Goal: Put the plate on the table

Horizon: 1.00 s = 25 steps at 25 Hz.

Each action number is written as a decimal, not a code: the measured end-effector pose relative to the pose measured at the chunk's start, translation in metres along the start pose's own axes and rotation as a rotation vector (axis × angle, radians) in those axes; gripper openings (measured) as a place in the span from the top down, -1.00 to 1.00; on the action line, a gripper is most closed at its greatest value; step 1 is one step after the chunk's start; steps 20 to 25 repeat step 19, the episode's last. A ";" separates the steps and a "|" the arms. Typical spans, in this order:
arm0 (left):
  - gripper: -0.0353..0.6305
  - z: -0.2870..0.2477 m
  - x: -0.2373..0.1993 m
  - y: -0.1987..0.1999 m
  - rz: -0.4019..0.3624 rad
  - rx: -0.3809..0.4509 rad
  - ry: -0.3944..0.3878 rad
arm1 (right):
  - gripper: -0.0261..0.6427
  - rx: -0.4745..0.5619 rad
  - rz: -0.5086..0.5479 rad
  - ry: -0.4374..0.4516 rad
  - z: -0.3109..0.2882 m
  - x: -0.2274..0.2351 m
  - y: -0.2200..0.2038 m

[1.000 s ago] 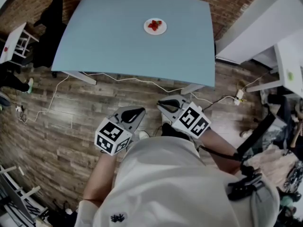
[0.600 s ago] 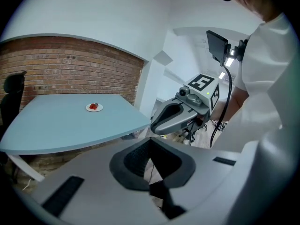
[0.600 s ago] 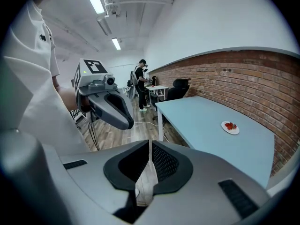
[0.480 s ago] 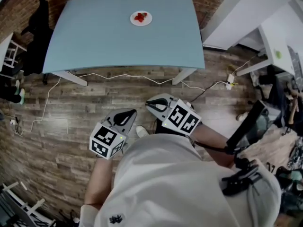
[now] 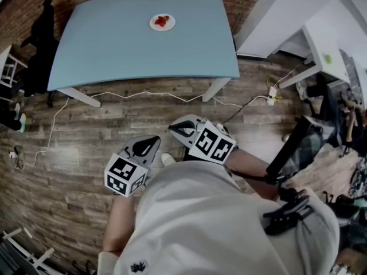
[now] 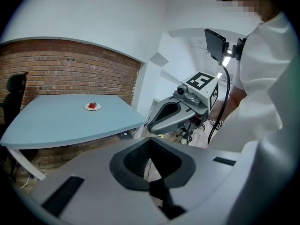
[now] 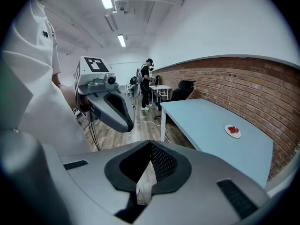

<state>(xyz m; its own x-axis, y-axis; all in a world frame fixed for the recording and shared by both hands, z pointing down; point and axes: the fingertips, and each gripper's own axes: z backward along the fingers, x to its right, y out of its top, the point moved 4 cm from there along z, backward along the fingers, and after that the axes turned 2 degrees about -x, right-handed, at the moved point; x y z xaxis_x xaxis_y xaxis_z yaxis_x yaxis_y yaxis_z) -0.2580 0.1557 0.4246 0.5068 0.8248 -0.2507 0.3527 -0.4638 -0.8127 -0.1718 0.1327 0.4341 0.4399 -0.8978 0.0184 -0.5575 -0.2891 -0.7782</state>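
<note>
So, step in hand: I judge the placing done. The plate [image 5: 153, 24] sits flat on the blue table [image 5: 143, 56], and I hold nothing.
Plate's place: at twelve o'clock from me in the head view, toward the table's far edge, well apart from both grippers.
On the plate: red food [image 5: 163, 20].
Left gripper [image 5: 150, 144]: jaws pressed together with nothing between them, held close to my body over the wooden floor [image 5: 74, 148].
Right gripper [image 5: 176, 129]: jaws likewise closed and empty, at about two o'clock of the left one, just beside it.
Next move: I reckon the plate needs nothing more. If I move at all, I keep both grippers away from the table so nothing nudges it.
Count, plates: one.
Count, blue tables: one.
Count, grippers: two.
Count, red pieces: too small for me to count.
Count, cables: one white cable [image 5: 143, 94], trailing on the floor at six o'clock of the table.
</note>
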 end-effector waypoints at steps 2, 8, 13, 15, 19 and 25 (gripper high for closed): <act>0.89 0.002 0.002 -0.001 -0.003 0.001 -0.002 | 0.89 0.002 0.003 -0.003 0.000 -0.002 0.001; 0.89 0.008 0.006 -0.005 -0.011 0.001 0.000 | 0.89 0.004 0.011 0.001 -0.001 -0.013 0.003; 0.89 0.010 0.005 -0.008 -0.009 0.002 -0.002 | 0.89 0.000 0.021 0.003 -0.002 -0.016 0.005; 0.89 0.012 0.004 -0.008 -0.009 0.001 -0.003 | 0.89 -0.001 0.023 0.003 -0.003 -0.017 0.008; 0.89 0.017 0.001 -0.008 -0.010 0.002 0.001 | 0.89 0.000 0.027 0.006 -0.005 -0.018 0.013; 0.89 0.017 0.001 -0.008 -0.010 0.002 0.001 | 0.89 0.000 0.027 0.006 -0.005 -0.018 0.013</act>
